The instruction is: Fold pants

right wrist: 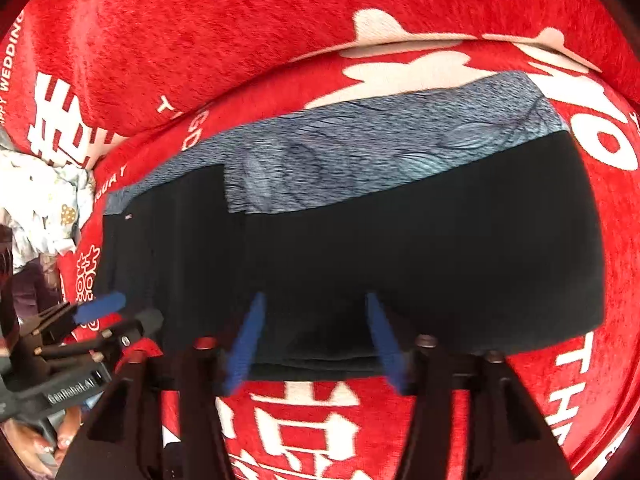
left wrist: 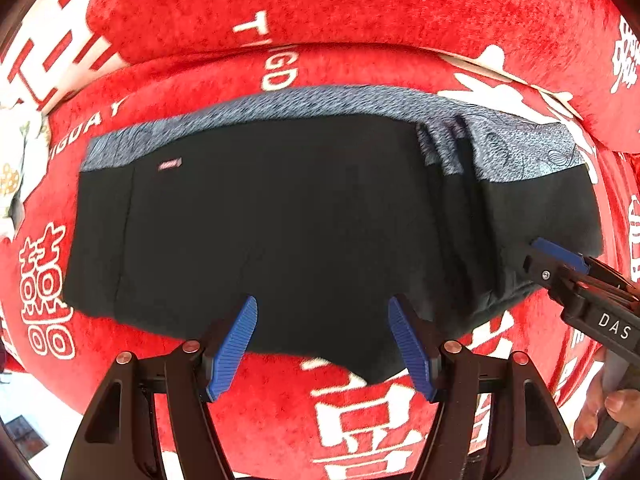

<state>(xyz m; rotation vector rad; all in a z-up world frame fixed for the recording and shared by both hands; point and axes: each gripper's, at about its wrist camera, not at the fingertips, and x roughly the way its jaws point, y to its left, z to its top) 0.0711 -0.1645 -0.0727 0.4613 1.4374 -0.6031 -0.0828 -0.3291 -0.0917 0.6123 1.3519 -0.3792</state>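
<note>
Pants (left wrist: 280, 216) lie flat on the red blanket (left wrist: 360, 0), which bears white lettering; I cannot tell what kind of surface is under it. They look black with a grey patterned waistband (left wrist: 320, 100) along the far edge.

Far left, at the blanket's edge: a pale crumpled cloth (right wrist: 48, 200), well apart from the pants. Not part of my job.

Left part of the pants: flat, single smooth panel, small pink label (left wrist: 170, 164) near the waistband.

Right part: a second layer seems to overlap here. A ridge of gathered fabric (left wrist: 460, 200) runs from the waistband toward me, so I judge one lengthwise fold is already made, leg over leg, though a bit untidy. The cross folds that would make a compact bundle look not yet done; the piece is spread wide.

Left tongs (left wrist: 323, 344): wide open, nothing between the blue pads (left wrist: 236, 348), hovering at the near hem around the middle of the garment. Whether the pad tips touch the cloth I cannot tell.

Right tongs (right wrist: 312, 344): also wide open and empty, over the near hem. In the left wrist view they enter low from the right side, tip at the right corner of the pants, with my fingers (left wrist: 612, 404) on the handle below.

Next, as I judge it: pinch the near hem on both sides and carry it toward the waistband.
</note>
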